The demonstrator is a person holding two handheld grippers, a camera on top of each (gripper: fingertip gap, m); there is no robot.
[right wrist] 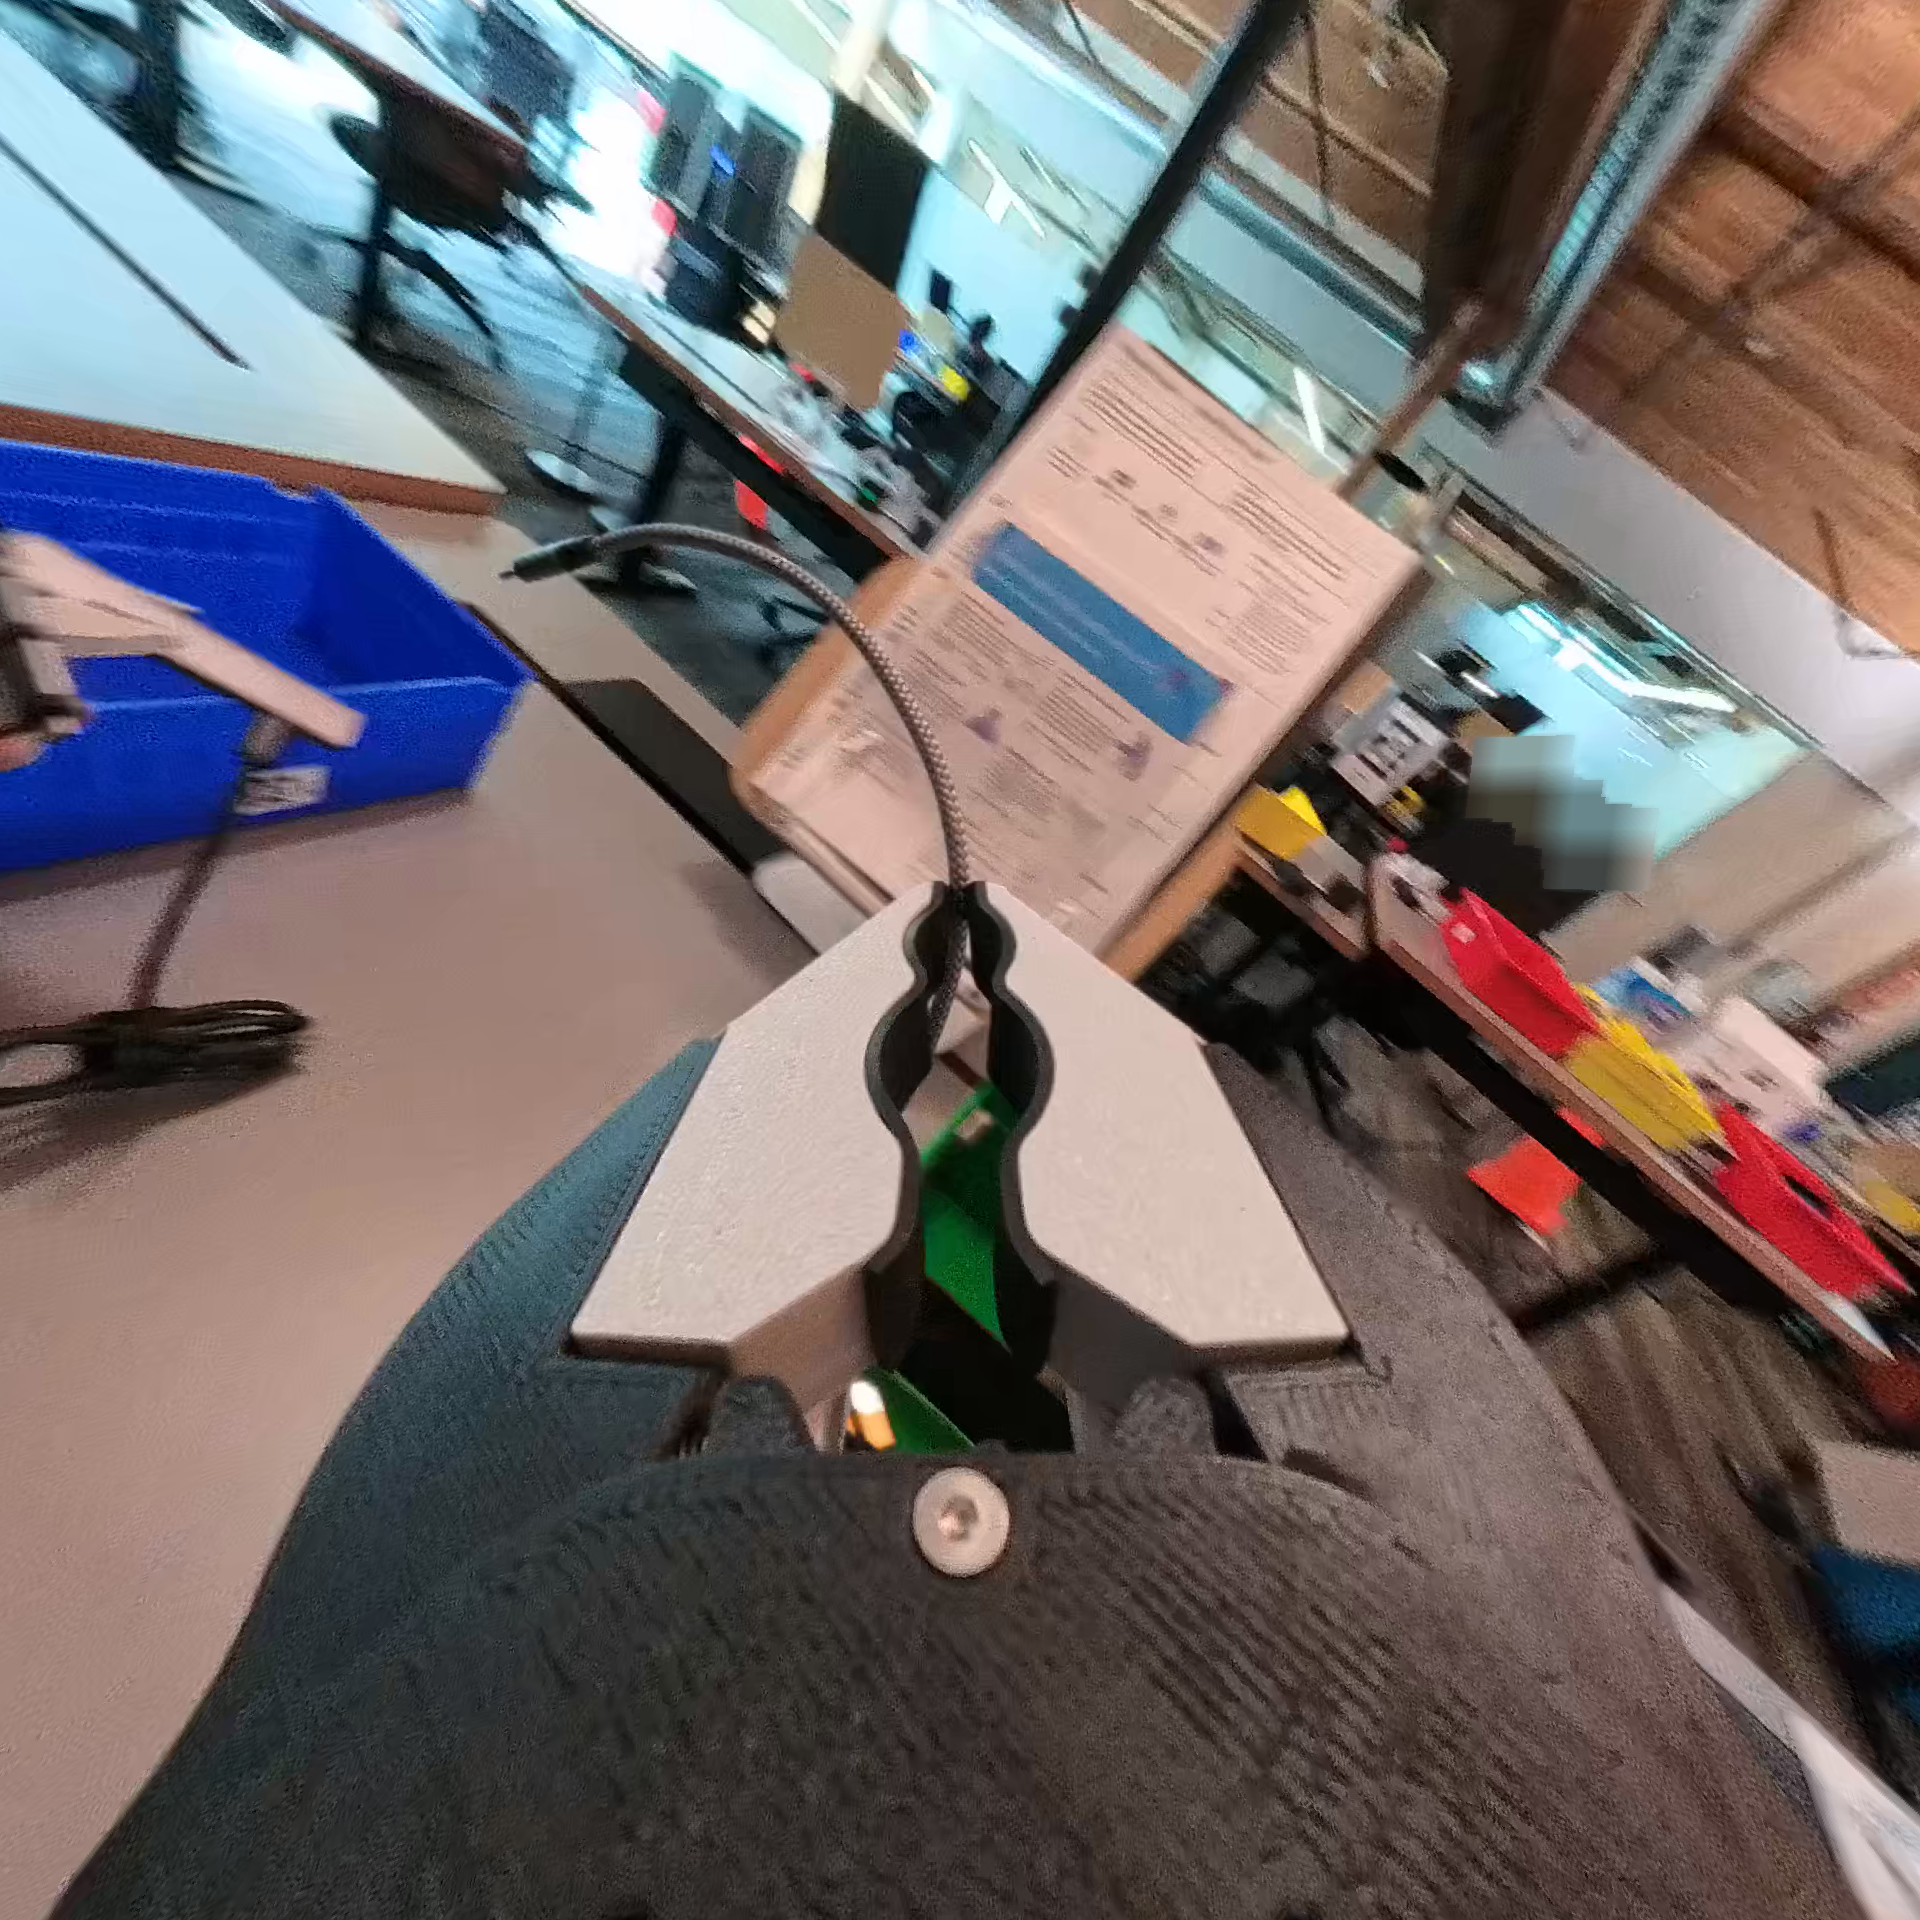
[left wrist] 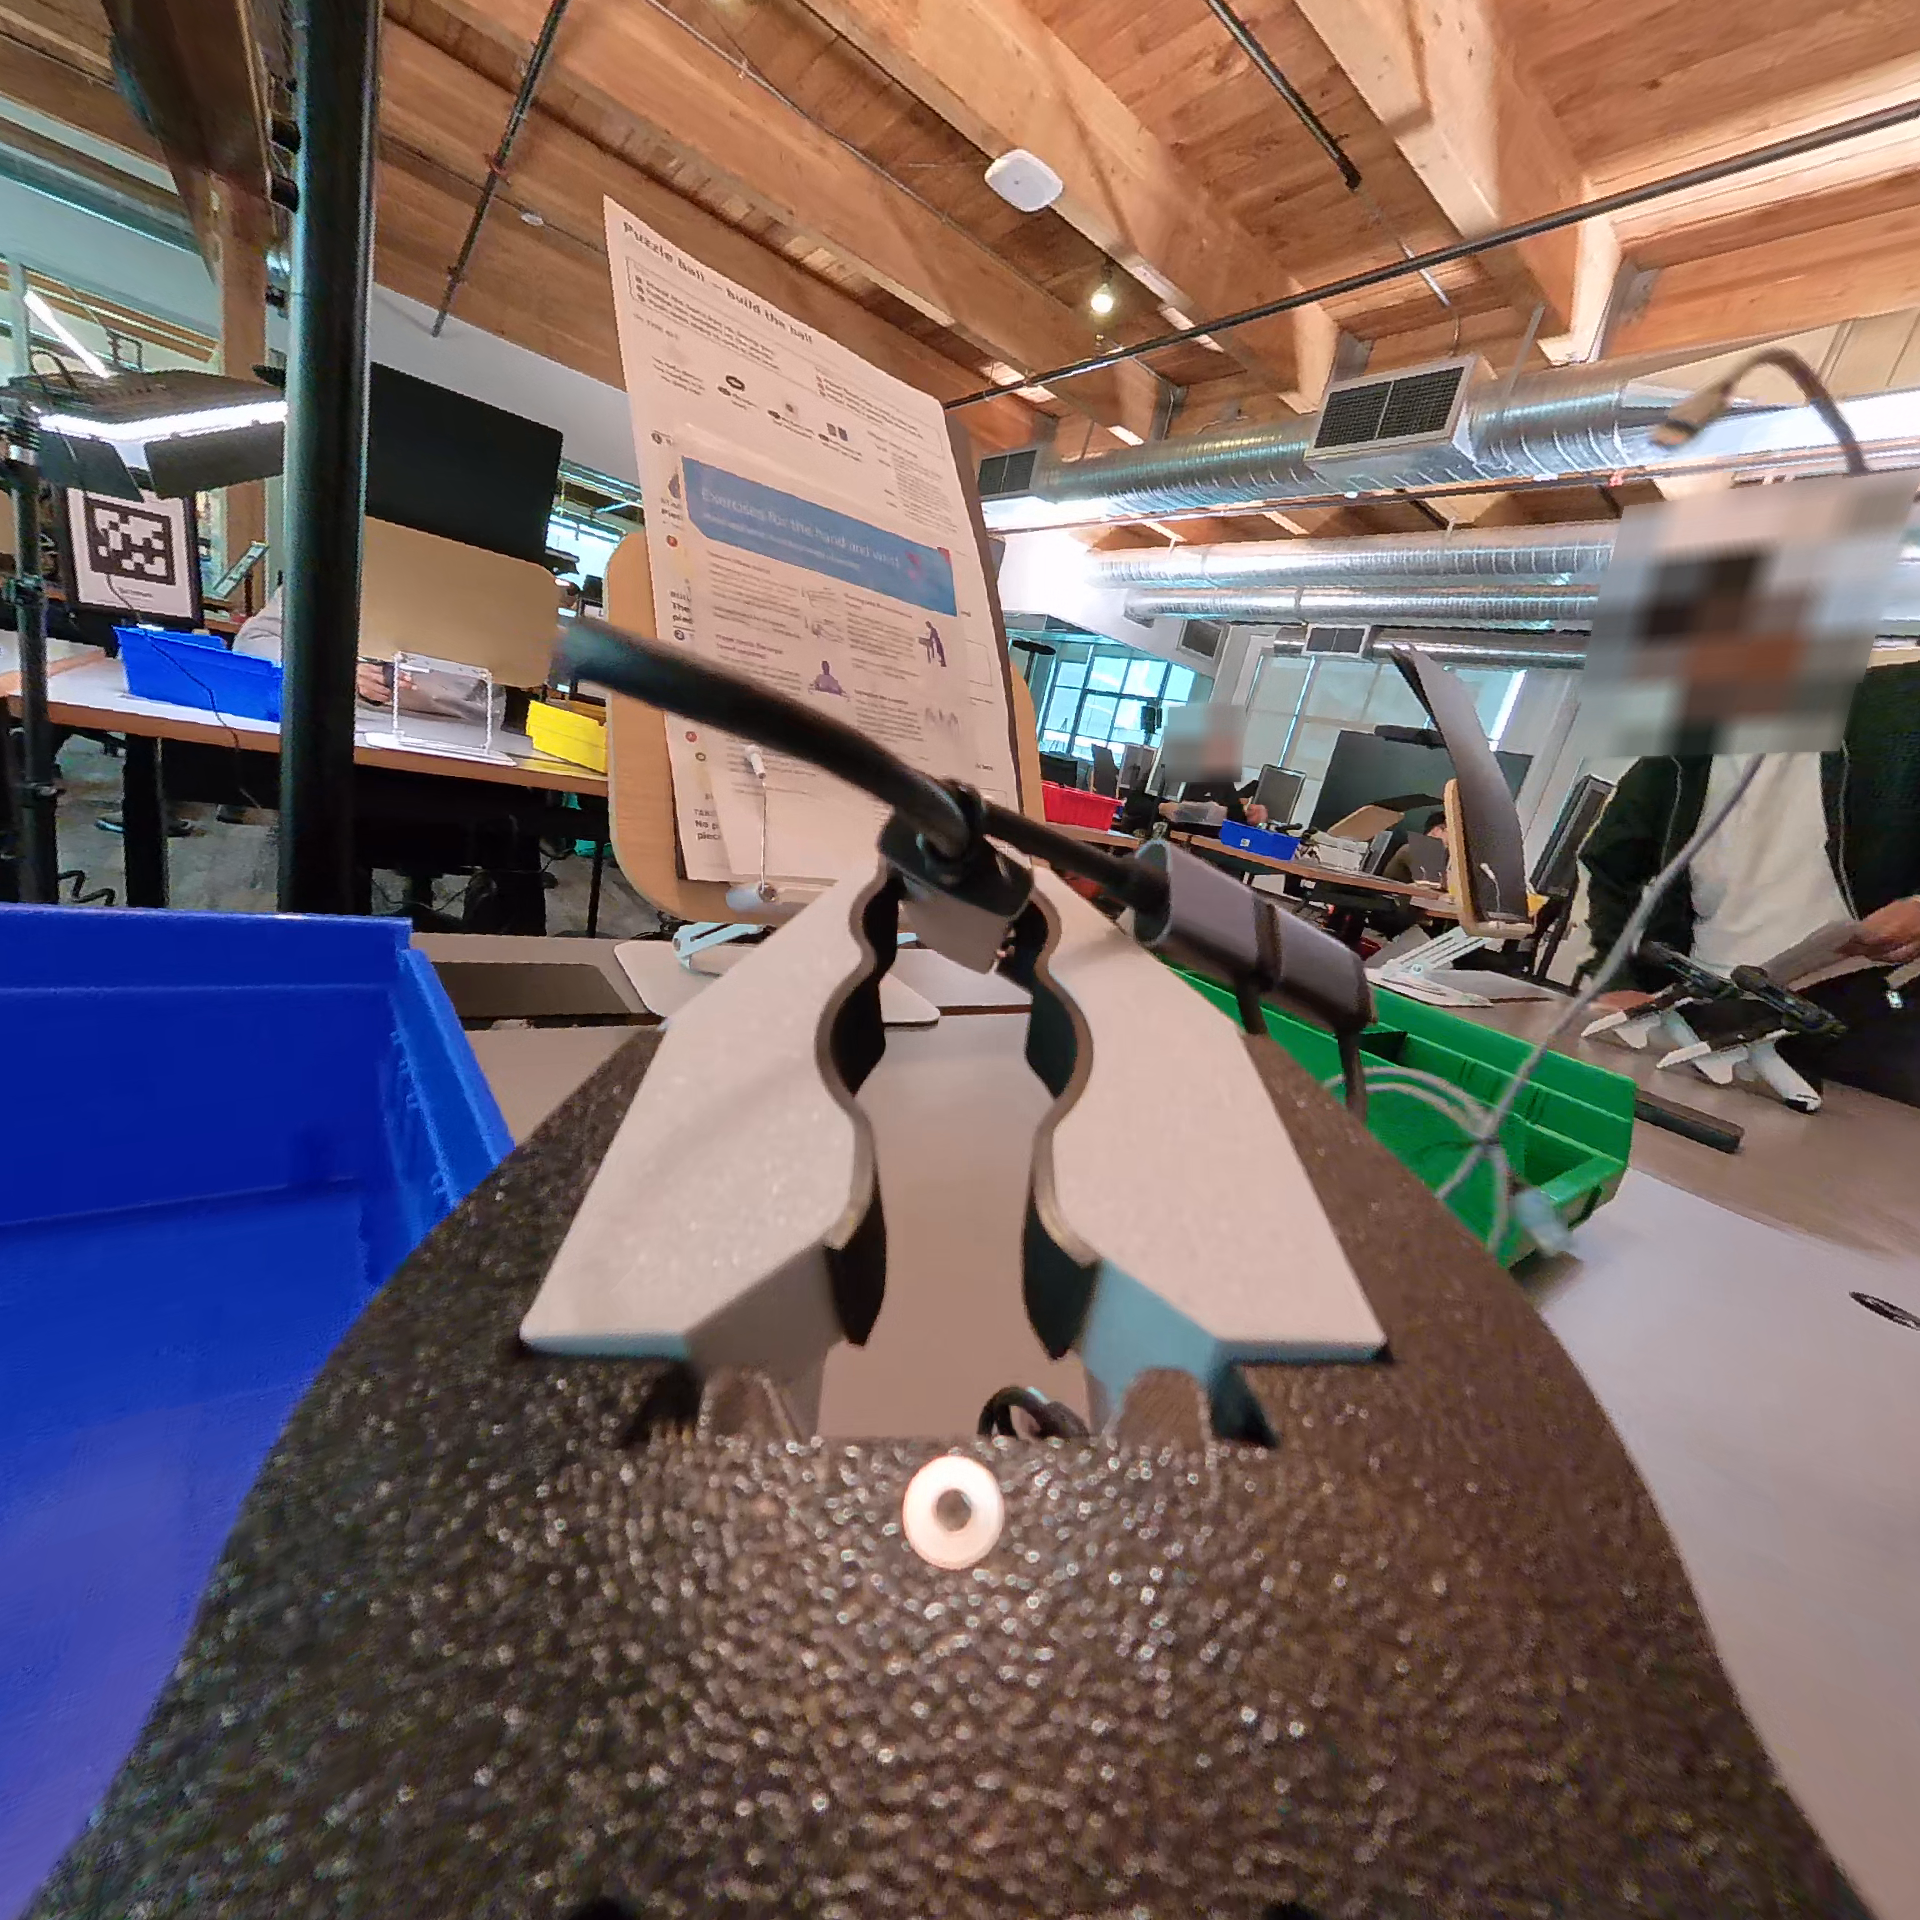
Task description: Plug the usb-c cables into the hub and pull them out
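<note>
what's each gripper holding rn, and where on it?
Left gripper: shut on the hub, pinching its black lead at the cable end. Right gripper: shut on the braided usb-c cable, gripped partway down the cord, its plug free above.

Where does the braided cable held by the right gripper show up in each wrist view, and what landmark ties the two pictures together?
Left wrist view: the braided cable is at the upper right edge, arching in midair, plug end pointing left.
Right wrist view: centre, rising from the right gripper and curving up-left to its plug.
Shared landmark: the blue bin, on the left side of both pictures.
</note>
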